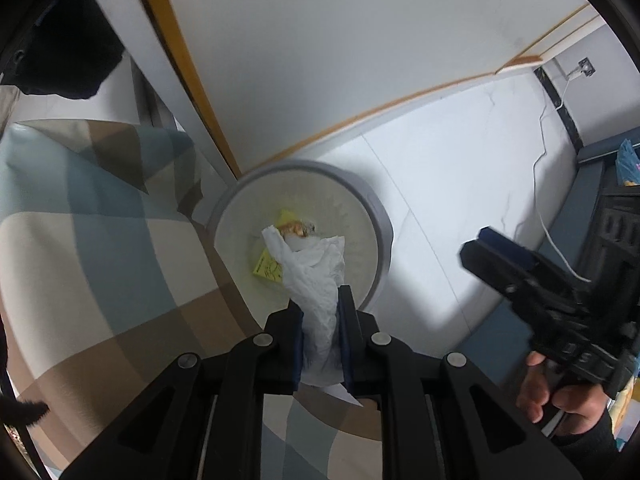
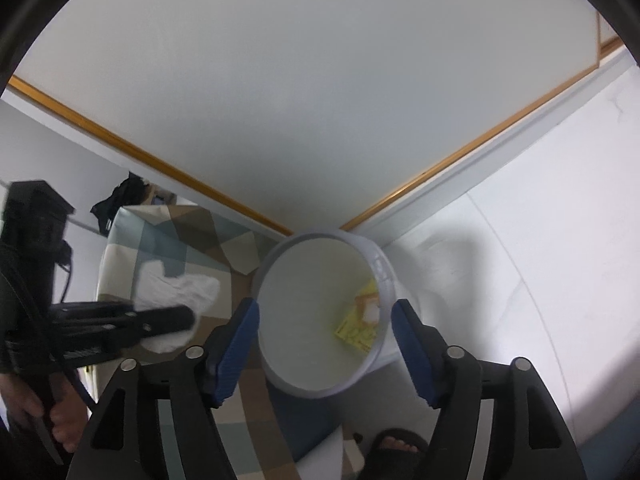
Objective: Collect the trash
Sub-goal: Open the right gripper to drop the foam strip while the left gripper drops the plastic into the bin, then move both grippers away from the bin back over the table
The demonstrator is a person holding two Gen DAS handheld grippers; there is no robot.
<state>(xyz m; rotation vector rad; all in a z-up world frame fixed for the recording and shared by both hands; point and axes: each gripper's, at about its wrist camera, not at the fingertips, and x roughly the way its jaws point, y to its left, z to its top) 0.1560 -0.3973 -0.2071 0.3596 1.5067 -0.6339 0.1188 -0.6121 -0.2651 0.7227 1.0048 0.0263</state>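
Note:
My left gripper (image 1: 320, 300) points down, shut on a crumpled white tissue (image 1: 316, 264) that hangs over the round white trash bin (image 1: 376, 208). In the bin lie a yellow wrapper (image 1: 267, 269) and a small orange-brown wrapper (image 1: 294, 227). In the right wrist view the bin (image 2: 384, 276) sits just beyond my right gripper (image 2: 326, 336), which is open with nothing between its blue pads (image 2: 236, 344). The yellow wrapper (image 2: 356, 328) shows inside. The left gripper (image 2: 186, 316) with the tissue (image 2: 180, 288) is at the left. A hand (image 1: 560, 400) holds the right gripper (image 1: 492, 248) to the right of the bin.
A table with a checked cloth (image 1: 100, 240) stands against the bin's left side. The bin is in a wall corner with an orange skirting strip (image 1: 192, 80). A white cable (image 1: 540, 184) crosses the white tile floor. A foot in a black slipper (image 2: 396, 446) is near the bin.

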